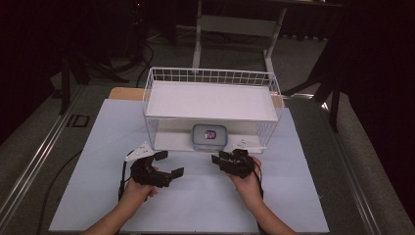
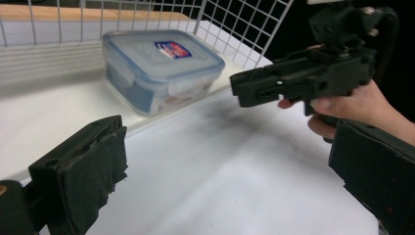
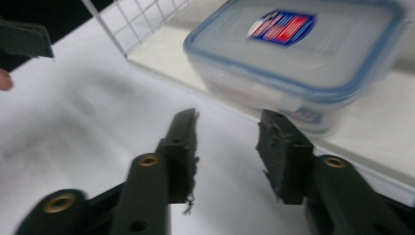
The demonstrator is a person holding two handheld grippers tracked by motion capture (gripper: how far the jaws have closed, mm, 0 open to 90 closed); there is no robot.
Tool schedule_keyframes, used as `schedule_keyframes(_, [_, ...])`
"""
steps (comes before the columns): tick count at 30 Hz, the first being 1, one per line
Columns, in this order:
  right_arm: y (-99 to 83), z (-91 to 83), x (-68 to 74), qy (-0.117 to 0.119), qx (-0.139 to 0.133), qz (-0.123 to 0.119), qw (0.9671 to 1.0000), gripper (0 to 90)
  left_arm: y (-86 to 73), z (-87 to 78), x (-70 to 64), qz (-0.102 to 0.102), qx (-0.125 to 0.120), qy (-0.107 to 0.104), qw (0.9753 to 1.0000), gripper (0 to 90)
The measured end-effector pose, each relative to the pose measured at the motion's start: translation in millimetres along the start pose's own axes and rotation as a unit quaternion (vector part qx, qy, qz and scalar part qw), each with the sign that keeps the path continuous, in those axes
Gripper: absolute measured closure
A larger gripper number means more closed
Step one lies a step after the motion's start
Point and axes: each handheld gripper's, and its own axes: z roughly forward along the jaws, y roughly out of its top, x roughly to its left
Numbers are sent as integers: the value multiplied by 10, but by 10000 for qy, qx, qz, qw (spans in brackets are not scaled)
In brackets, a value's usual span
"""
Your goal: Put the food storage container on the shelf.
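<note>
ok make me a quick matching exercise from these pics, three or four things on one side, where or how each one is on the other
Things:
1. box
2. left gripper
3. right gripper
4. basket

States:
a. jaws wide apart, nothing between them
b. white wire, with a shelf on top
c. lid on, on the basket's lower shelf
d. jaws a little apart, just in front of the box

Pairs: 1-c, 2-a, 3-d, 4-b

One container [image 1: 209, 136], one wire basket [image 1: 264, 78], two grippers [image 1: 169, 164] [image 1: 218, 160]

Left gripper [image 1: 169, 163], jaws spread wide, empty, right gripper [image 1: 217, 158], jaws parted, empty, both hand-held, pointing forward.
</note>
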Motion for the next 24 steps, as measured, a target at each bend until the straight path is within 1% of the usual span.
schedule_keyframes(1, [0, 0, 0, 0, 0, 0, 10000, 637, 0, 0, 0, 0, 0, 0, 10000, 17])
schedule_keyframes(2, [-10, 20, 8, -11, 22, -5, 10000, 688, -49, -19, -21, 72, 22, 54, 10000, 17])
schedule_keyframes(3, [-20, 58, 12, 22, 76, -6, 10000, 787, -74, -26, -29, 123, 52, 94, 9999, 17])
schedule_keyframes(4, [-23, 81, 14, 16, 105, -23, 9999, 839, -100, -34, -33, 142, 16, 104, 9998, 17])
schedule_keyframes(5, [-24, 103, 12, 25, 131, -30, 9999, 879, -127, -39, -32, 165, -15, 141, 9998, 17])
schedule_keyframes(6, [-22, 131, 12, 16, 162, -18, 9999, 895, -143, -33, -30, 194, -6, 163, 9997, 17])
schedule_keyframes(8, [-11, 184, 5, -28, 178, -40, 9998, 899, -165, -26, -22, 197, -34, 169, 9997, 17])
schedule_keyframes(10, [2, 238, -12, -37, 170, 28, 9998, 899, -175, -23, -7, 176, -54, 119, 9998, 17])
schedule_keyframes(13, [28, 315, -23, -108, 161, 9, 9998, 899, -185, -22, 0, 181, -89, 120, 9997, 17])
schedule_keyframes(15, [48, 363, -38, -122, 160, 58, 9998, 899, -191, -22, 6, 186, -96, 116, 9997, 17])
schedule_keyframes(17, [74, 403, -58, -168, 134, 69, 9997, 900, -200, -24, 14, 166, -80, 115, 9998, 17])
schedule_keyframes(19, [98, 447, -79, -240, 131, 40, 9996, 899, -208, -27, 23, 114, -117, 121, 9998, 17])
schedule_keyframes(20, [108, 463, -87, -260, 101, 73, 9996, 899, -211, -28, 28, 107, -115, 124, 9998, 18])
schedule_keyframes(21, [121, 482, -96, -232, 95, 104, 9996, 899, -213, -31, 32, 98, -123, 113, 9998, 18])
schedule_keyframes(24, [165, 538, -94, -321, 105, 33, 9994, 899, -210, -42, 37, 111, -142, 134, 9997, 17])
